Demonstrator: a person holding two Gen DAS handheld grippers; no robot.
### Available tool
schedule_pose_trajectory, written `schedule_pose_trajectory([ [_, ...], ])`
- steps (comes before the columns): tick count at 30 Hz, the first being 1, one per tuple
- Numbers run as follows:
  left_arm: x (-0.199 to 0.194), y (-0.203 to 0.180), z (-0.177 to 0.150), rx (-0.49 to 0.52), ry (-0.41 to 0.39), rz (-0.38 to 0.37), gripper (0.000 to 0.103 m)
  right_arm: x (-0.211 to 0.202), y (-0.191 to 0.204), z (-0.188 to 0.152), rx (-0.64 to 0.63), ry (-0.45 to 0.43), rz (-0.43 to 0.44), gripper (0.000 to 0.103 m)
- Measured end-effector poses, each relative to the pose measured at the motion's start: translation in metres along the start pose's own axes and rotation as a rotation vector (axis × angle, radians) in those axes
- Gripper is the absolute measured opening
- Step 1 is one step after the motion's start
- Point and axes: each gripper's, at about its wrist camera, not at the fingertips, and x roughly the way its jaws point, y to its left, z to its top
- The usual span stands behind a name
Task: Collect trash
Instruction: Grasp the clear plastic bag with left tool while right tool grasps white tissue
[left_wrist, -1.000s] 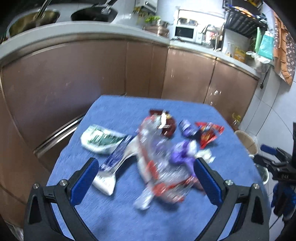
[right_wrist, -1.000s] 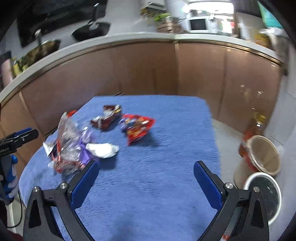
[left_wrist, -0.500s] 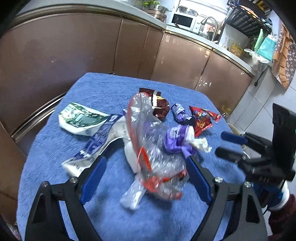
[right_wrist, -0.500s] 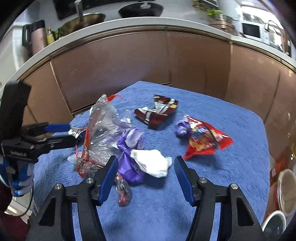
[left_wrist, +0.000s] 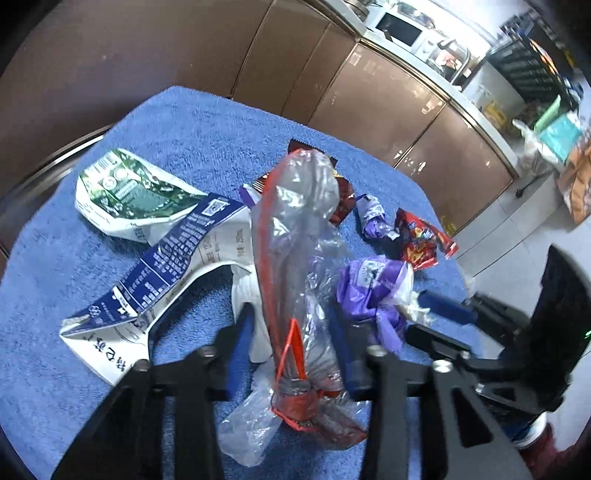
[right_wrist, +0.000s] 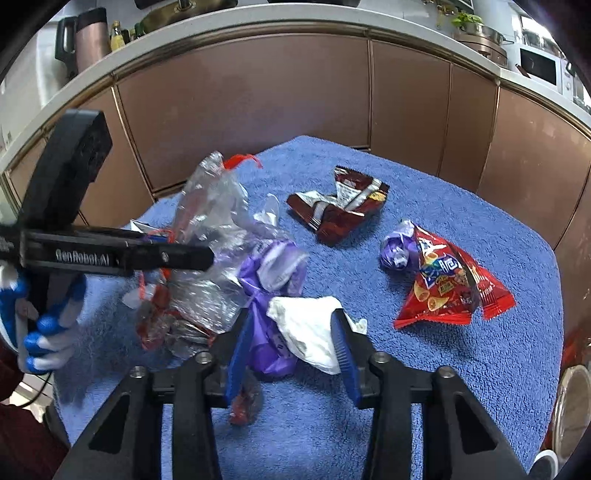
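Observation:
Trash lies on a blue towel-covered table (left_wrist: 192, 122). My left gripper (left_wrist: 293, 332) has its jaws narrowed around a clear plastic bag with red drawstring (left_wrist: 295, 236); it also shows in the right wrist view (right_wrist: 207, 229). My right gripper (right_wrist: 291, 332) has its jaws narrowed around a white crumpled tissue (right_wrist: 310, 325) and a purple wrapper (right_wrist: 266, 280). Whether either pair of pads presses the trash is unclear.
A green-white carton (left_wrist: 129, 192), a blue-white flattened carton (left_wrist: 166, 258), a dark red wrapper (right_wrist: 340, 206), a small purple wrapper (right_wrist: 397, 247) and a red chip bag (right_wrist: 450, 284) lie on the towel. Brown cabinets (right_wrist: 258, 103) stand behind. A bin (right_wrist: 572, 406) sits at floor right.
Both grippers have moved in toward the pile and narrowed their jaws, the left around the clear bag, the right around the tissue and purple wrapper.

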Motion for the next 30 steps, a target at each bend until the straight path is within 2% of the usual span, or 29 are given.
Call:
schedule_pose_trajectory([
  [2, -0.001, 0.000, 0.001, -0.007, -0.003, -0.012, 0.019, 0.002, -0.006, -0.001, 0.034, 0.005, 0.007, 0.010],
  [3, -0.001, 0.000, 0.001, -0.008, -0.004, -0.012, 0.012, 0.002, -0.010, -0.002, 0.053, 0.006, 0.010, 0.008],
  [8, -0.016, -0.006, -0.001, -0.024, -0.036, -0.030, 0.007, -0.014, -0.017, -0.006, 0.113, -0.024, 0.001, 0.006],
  [17, -0.079, -0.027, -0.003, 0.016, -0.155, -0.032, 0.006, -0.082, -0.005, -0.011, 0.164, -0.149, 0.001, 0.006],
  [24, -0.111, -0.034, -0.015, 0.016, -0.201, -0.021, 0.006, -0.098, 0.003, -0.025, 0.190, -0.150, -0.028, 0.007],
  [25, -0.113, -0.033, -0.016, 0.013, -0.205, -0.021, 0.006, -0.095, 0.003, -0.026, 0.197, -0.143, -0.031, 0.009],
  [27, -0.114, -0.033, -0.019, 0.010, -0.208, -0.017, 0.006, -0.087, 0.003, -0.027, 0.208, -0.130, -0.036, 0.031],
  [28, -0.114, -0.029, -0.020, 0.005, -0.208, -0.014, 0.006, -0.086, 0.003, -0.027, 0.210, -0.129, -0.043, 0.051],
  [29, -0.114, -0.028, -0.020, 0.000, -0.208, -0.014, 0.006, -0.083, 0.004, -0.027, 0.207, -0.127, -0.050, 0.059],
  [30, -0.114, -0.024, -0.022, -0.005, -0.207, -0.016, 0.006, -0.079, 0.005, -0.028, 0.203, -0.121, -0.057, 0.059],
])
